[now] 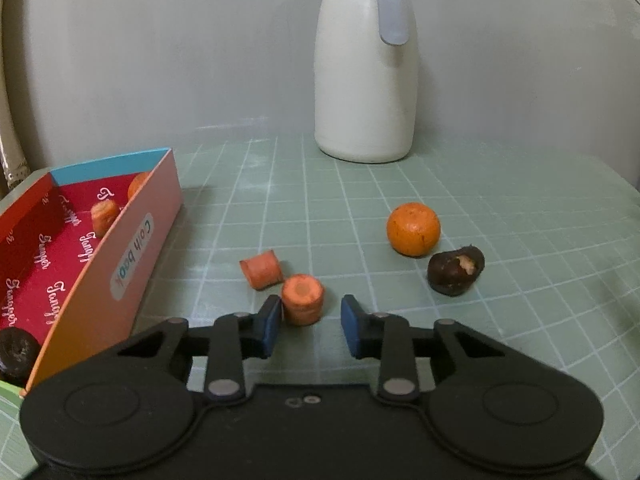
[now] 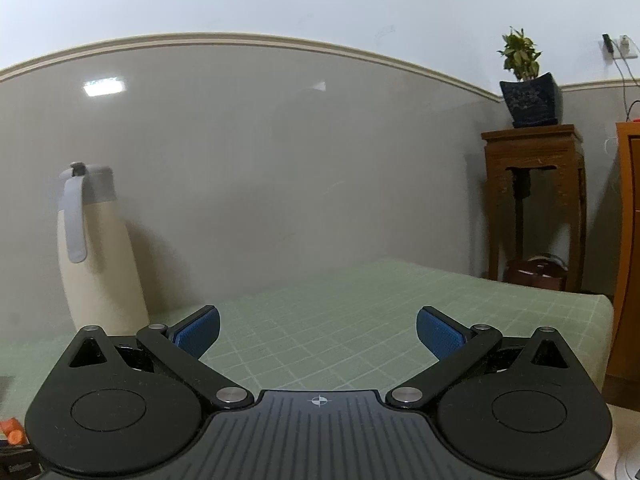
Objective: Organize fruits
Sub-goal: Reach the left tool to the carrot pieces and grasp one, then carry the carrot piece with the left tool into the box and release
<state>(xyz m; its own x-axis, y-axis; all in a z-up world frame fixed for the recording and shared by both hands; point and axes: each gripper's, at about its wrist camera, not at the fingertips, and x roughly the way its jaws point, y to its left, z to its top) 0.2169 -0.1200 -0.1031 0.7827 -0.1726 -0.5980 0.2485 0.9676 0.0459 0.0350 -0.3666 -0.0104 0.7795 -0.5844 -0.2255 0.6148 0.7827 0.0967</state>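
Left wrist view
Left tongs [image 1: 308, 326]: jaws narrowed but apart; the left pad [image 1: 269, 330] sits just beside an upright carrot chunk [image 1: 302, 299]; the right pad stands clear of it. Nothing is pinched.
Carrot chunk, position: on the green gridded tabletop [image 1: 500, 320], at the tips of the tongs, nearer the left jaw.
Second carrot piece [image 1: 262, 269]: lying on its side just behind the upright chunk, close to it; contact cannot be told.
Orange [image 1: 413, 229]: on the tabletop, right of centre, well apart from the carrot pieces.
Dark brown fruit [image 1: 455, 271]: just in front of the orange, with a pale broken patch at its upper right.
Box [image 1: 132, 248]: open-topped cardboard tray at left, red printed inside, blue far wall, orange-pink outer side.
Box contents: one carrot piece [image 1: 104, 217] near the far end; one orange item [image 1: 138, 186] in the far corner, partly hidden by the wall; one dark round item [image 1: 16, 354] at the near end.
Flask [image 1: 366, 72]: cream body, grey lid and strap, upright at the back by the wall.

Right wrist view
Right tongs [image 2: 318, 334]: spread wide, empty, above the tabletop [image 2: 360, 308].
Flask [image 2: 98, 252]: upright at left against the wall.
Orange pieces [image 2: 12, 431]: at the lower left edge, too small to identify.
Background: a potted plant [image 2: 528, 92] on a wooden stand [image 2: 534, 200].
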